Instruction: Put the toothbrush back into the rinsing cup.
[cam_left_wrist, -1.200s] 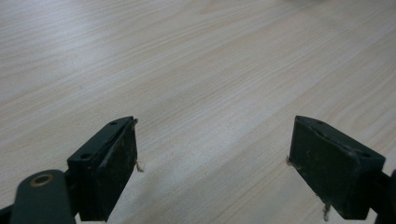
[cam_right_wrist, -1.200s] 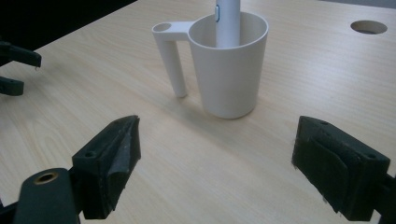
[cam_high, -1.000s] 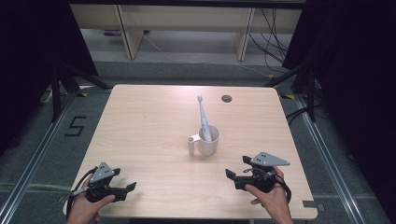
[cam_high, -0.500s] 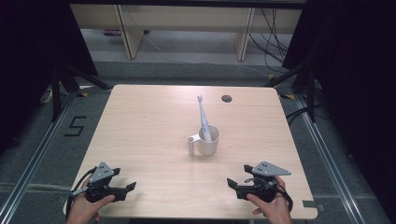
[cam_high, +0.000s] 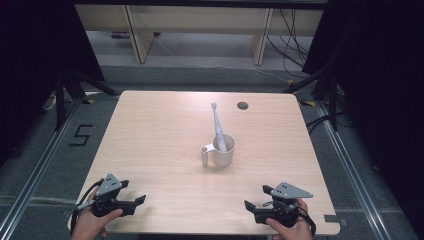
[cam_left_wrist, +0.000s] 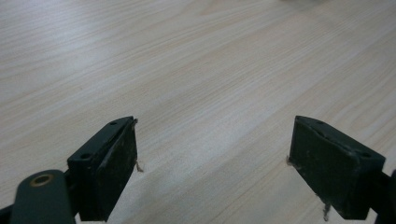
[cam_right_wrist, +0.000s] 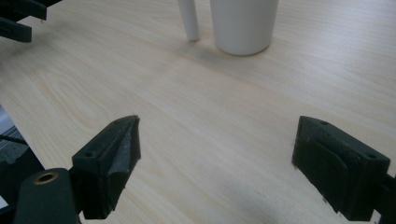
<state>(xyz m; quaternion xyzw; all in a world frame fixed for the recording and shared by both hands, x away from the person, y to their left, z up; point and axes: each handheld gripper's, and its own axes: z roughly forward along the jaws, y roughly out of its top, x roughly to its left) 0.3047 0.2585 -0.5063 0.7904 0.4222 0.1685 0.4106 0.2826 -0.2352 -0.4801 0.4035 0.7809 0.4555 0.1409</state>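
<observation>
Two hand-held grippers, left (cam_high: 134, 202) and right (cam_high: 251, 206), rest wide open, empty, well short of the white mug (cam_high: 223, 150); a careless reach risks toppling its leaning toothbrush (cam_high: 217, 127).

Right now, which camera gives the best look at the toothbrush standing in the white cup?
The high view: the pale grey toothbrush shows whole, leaning in the white plastic handled cup. The right gripper view catches the cup's lower wall and handle, not the brush. The left gripper view shows bare wooden table.
</observation>
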